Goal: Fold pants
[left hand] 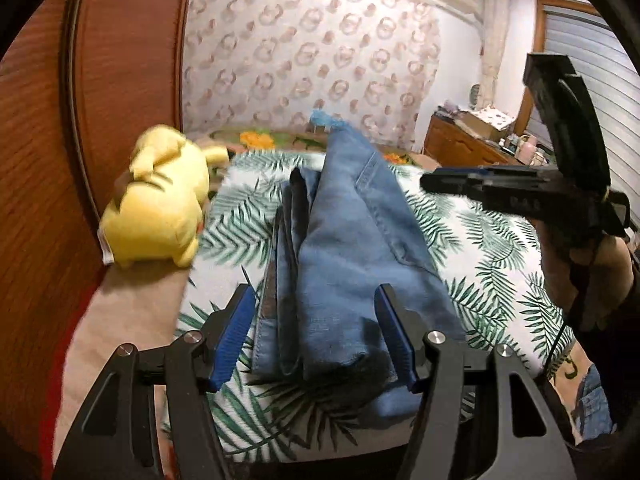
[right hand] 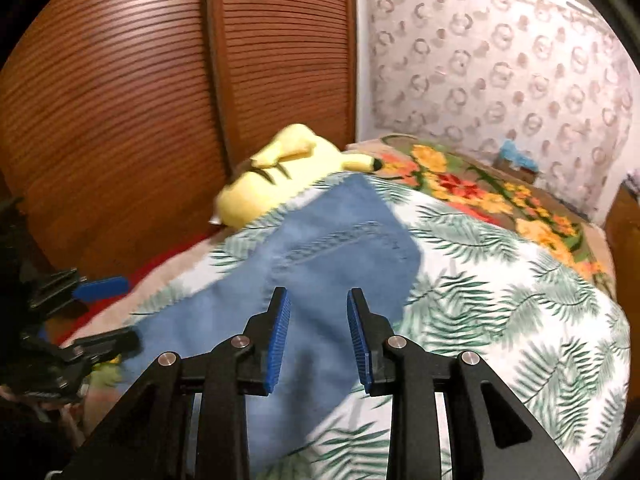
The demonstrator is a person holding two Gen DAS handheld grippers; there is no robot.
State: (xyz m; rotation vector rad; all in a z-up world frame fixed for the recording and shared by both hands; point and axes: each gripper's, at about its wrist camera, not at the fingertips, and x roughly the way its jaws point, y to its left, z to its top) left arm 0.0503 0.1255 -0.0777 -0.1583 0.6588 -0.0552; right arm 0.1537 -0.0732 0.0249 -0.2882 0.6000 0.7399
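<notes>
We are working with the pants (left hand: 340,248) lying folded lengthwise along the middle of the leaf-print bedspread (left hand: 492,248), clear of the yellow plush toy (left hand: 160,204) near its far-left corner. The left gripper (left hand: 316,336) is hovering half open and empty, straddling the near end. The right gripper (right hand: 318,336) is standing narrowly parted above the denim, gripping nothing, probably readying the next fold.

Left gripper (left hand: 316,332) fingers (left hand: 234,336) standing apart, straddling folded jeans (left hand: 340,240) lying on leaf-print bedspread (left hand: 492,264); yellow plush (left hand: 160,200) lying left of jeans.
</notes>
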